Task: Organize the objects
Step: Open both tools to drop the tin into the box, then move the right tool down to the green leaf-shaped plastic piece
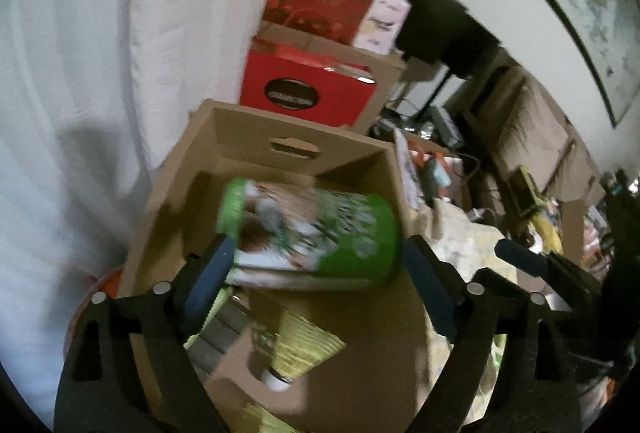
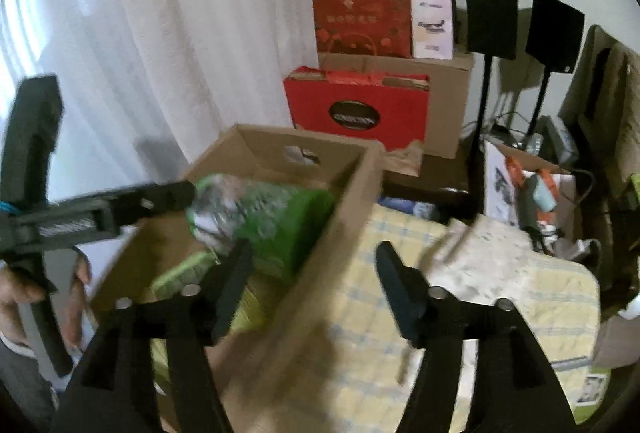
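Sideways, blurred green-capped canister, printed label.

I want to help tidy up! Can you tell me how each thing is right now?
Green cylindrical canister: lying sideways over the box, between the left gripper's fingers.
Brown cardboard box: open at the top, things inside.
Left gripper: whether it grips is unclear.
Right gripper: open, holding nothing.

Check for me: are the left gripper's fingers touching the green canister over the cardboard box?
Cannot tell. In the left wrist view the green canister lies between the left gripper's fingers, but motion blur hides any contact. It hangs over the cardboard box.
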